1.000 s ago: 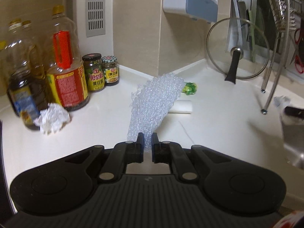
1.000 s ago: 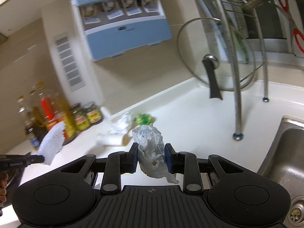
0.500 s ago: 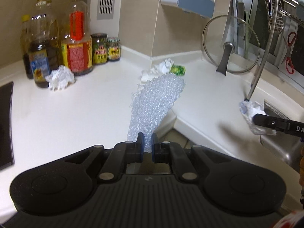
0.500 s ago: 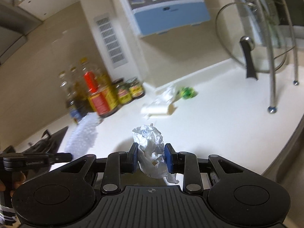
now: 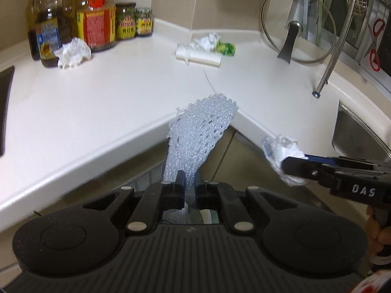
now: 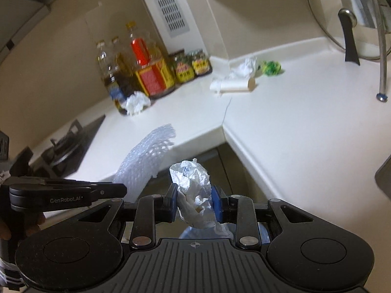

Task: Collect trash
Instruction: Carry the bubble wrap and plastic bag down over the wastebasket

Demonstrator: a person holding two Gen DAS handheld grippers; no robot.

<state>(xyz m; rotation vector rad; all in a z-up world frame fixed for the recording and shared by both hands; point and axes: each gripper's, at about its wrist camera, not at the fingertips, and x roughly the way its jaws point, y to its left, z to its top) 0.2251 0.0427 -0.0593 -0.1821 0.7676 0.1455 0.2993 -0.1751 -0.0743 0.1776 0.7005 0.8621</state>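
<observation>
Two grippers (image 5: 189, 190) (image 6: 194, 204) each pinch one scrap: foam net (image 5: 200, 134), crumpled paper (image 6: 194, 193).

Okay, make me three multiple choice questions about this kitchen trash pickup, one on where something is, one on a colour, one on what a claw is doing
1. Where does the crumpled white paper ball lie?
A. In the sink
B. On the counter by the oil bottles
C. On the stove

2. What colour is the small wad near the white roll?
A. Green
B. Red
C. Blue

3. What is the left claw doing?
A. Hanging open
B. Gripping a jar
C. Gripping foam netting

Answers: 1 B, it rests against the bottles' bases. 2 A, it is bright green with yellow. 3 C, the netting sticks up from between its shut fingers.
</observation>
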